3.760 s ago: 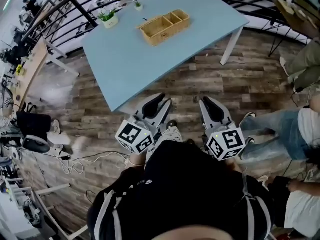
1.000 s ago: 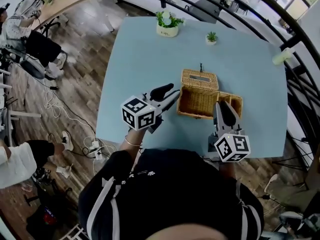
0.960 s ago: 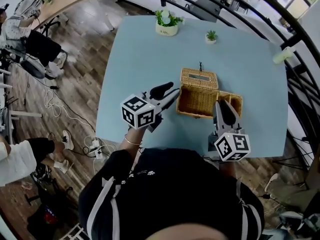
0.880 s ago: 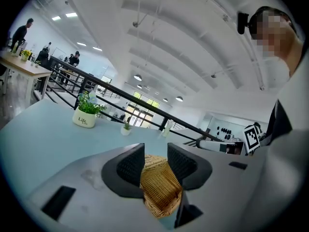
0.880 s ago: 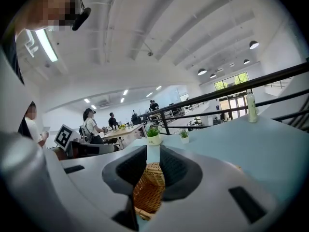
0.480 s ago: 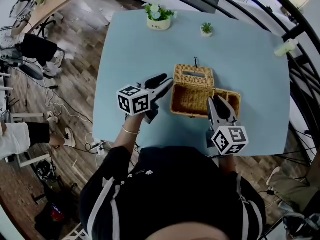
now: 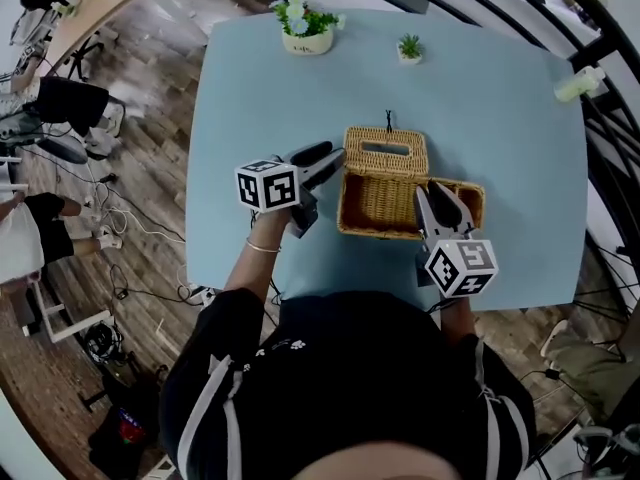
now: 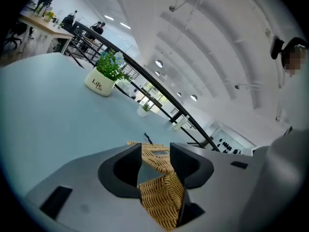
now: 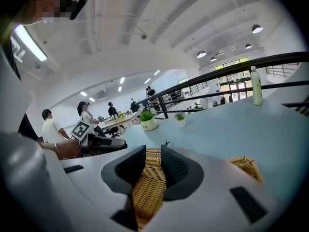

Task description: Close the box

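An open wicker box (image 7: 375,230) stands on the blue table (image 7: 250,98). Its lid (image 7: 385,153), which has a slot, lies tipped back behind it. A smaller wicker part (image 7: 470,196) sticks out on the box's right. My left gripper (image 7: 335,160) is at the box's left back corner, where the lid joins it. Its jaws are opening, and wicker (image 8: 159,192) shows through the gap (image 8: 155,151). My right gripper (image 7: 432,193) hovers over the box's right wall. Its jaws stand a little apart, with wicker (image 9: 147,185) visible beyond them (image 9: 153,153).
At the table's far edge are a white pot with a plant (image 7: 305,23) and a small potted plant (image 7: 408,46). A pale bottle (image 7: 578,83) is at the far right corner. A black railing runs behind the table. Cables and chairs are on the wooden floor at left.
The person has come up to the table from the floor beside it. Over the last second both grippers stayed at the box, and the left one moved up to the lid's corner.
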### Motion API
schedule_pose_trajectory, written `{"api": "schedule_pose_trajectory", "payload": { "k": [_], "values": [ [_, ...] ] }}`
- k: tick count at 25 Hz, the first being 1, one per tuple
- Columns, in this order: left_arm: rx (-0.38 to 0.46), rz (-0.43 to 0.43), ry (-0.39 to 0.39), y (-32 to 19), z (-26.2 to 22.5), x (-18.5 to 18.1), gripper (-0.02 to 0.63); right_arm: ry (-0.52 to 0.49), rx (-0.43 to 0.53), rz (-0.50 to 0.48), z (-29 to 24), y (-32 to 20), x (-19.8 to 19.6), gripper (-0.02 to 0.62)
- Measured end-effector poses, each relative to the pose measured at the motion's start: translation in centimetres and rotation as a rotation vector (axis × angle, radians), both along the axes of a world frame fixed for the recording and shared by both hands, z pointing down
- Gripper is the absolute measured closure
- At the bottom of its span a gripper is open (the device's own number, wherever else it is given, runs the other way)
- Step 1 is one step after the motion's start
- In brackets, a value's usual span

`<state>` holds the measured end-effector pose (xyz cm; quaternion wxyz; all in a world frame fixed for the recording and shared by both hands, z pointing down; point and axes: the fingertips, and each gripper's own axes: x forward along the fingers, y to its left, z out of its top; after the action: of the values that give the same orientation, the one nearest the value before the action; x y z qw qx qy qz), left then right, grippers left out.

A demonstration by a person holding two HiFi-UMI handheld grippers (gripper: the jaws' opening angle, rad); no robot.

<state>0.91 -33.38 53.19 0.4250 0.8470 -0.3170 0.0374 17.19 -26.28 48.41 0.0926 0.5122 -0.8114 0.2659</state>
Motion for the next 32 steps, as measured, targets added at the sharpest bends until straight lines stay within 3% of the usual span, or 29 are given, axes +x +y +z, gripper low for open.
{"api": "schedule_pose_trajectory", "payload": {
  "k": [4,17,27,32],
  "values": [
    [-0.052,-0.009,0.02,-0.8,1.3,0.1,0.439,0.008,-0.025,0.013,1.1,-0.7,0.6,0.495],
    [-0.231,-0.011,0.191,-1.8,3.9,1.7,0.433,0.017,-0.067,0.022,2.9,-2.1,1.4,0.494],
    [-0.306,-0.029,0.279,-2.1,4.8,2.7,0.434,0.031,-0.074,0.006,3.0,-2.0,1.3,0.492],
    [-0.289,-0.047,0.271,-2.5,4.6,2.6,0.443,0.032,-0.074,0.004,3.2,-2.1,1.1,0.492]
  ]
}}
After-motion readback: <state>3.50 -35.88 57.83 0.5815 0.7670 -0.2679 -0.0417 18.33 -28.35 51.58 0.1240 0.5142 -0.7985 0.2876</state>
